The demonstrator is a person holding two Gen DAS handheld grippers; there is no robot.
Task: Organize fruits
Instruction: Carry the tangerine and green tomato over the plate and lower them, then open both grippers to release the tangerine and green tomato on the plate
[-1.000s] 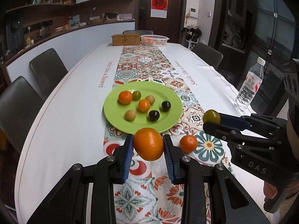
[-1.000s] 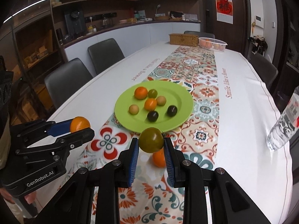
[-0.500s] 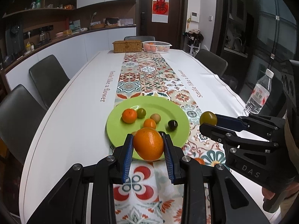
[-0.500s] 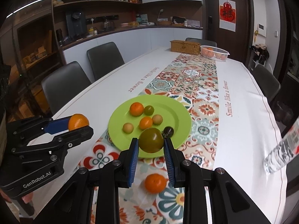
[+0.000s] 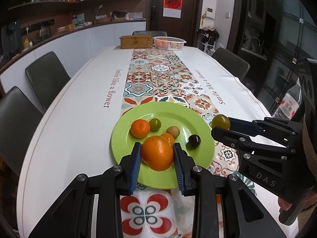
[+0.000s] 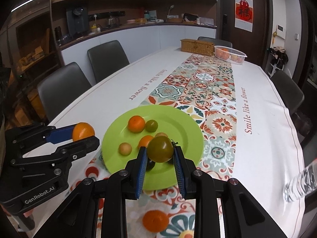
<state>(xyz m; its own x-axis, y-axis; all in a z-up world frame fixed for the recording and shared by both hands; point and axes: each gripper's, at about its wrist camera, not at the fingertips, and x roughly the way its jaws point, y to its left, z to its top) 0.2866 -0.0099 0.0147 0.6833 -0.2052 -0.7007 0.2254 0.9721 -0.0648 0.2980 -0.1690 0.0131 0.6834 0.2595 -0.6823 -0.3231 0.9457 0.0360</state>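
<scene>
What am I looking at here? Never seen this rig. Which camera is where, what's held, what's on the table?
No robot: a person holds two handheld grippers, each carrying a fisheye camera that looks along its fingers. In the left wrist view, the left gripper clamps an orange. In the right wrist view, the right gripper clamps a greenish tomato. Both hang above a green plate bearing several small fruits, on a table with a patterned runner. One loose orange fruit lies on the runner, nearer than the plate.
</scene>
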